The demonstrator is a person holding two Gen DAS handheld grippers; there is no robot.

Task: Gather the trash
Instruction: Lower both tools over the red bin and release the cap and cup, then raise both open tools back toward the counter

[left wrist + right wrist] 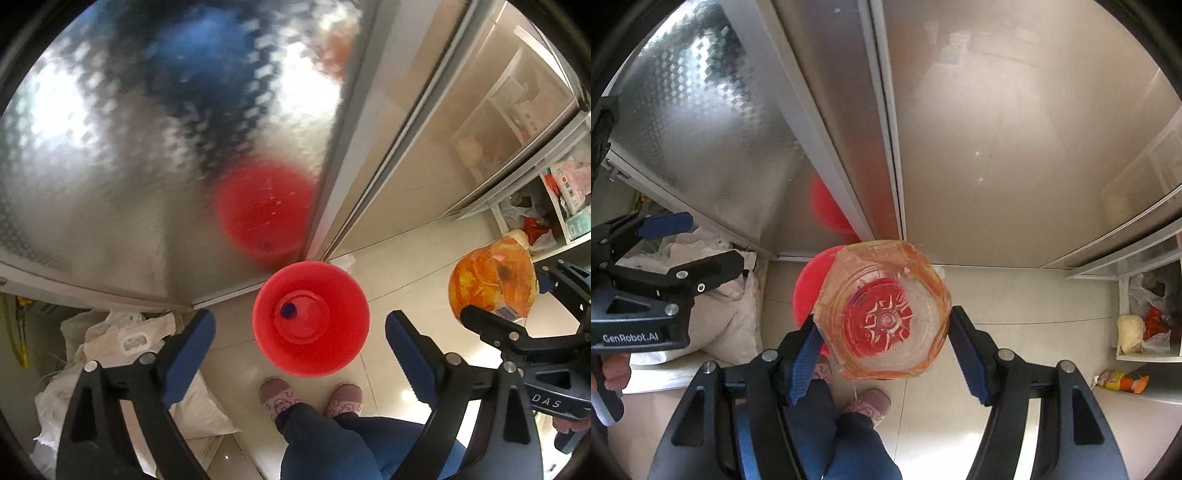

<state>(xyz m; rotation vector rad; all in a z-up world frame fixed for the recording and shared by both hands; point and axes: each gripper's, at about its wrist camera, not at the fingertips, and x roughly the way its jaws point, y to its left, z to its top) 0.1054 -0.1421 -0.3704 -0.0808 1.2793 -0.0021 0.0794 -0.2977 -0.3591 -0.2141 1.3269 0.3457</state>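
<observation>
Between the right gripper's (882, 332) blue pads, a clear plastic bottle (884, 314) is sitting clamped across its ribbed body, light but likely crushable and slick. Below the left gripper (299, 332), standing wide and empty, a red bin (311, 318) is waiting.

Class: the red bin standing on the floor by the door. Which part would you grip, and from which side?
Grip the red bin by its rim, coming from above. It stands upright with its wide mouth open, so one finger can slip inside the wall and the other outside.
</observation>
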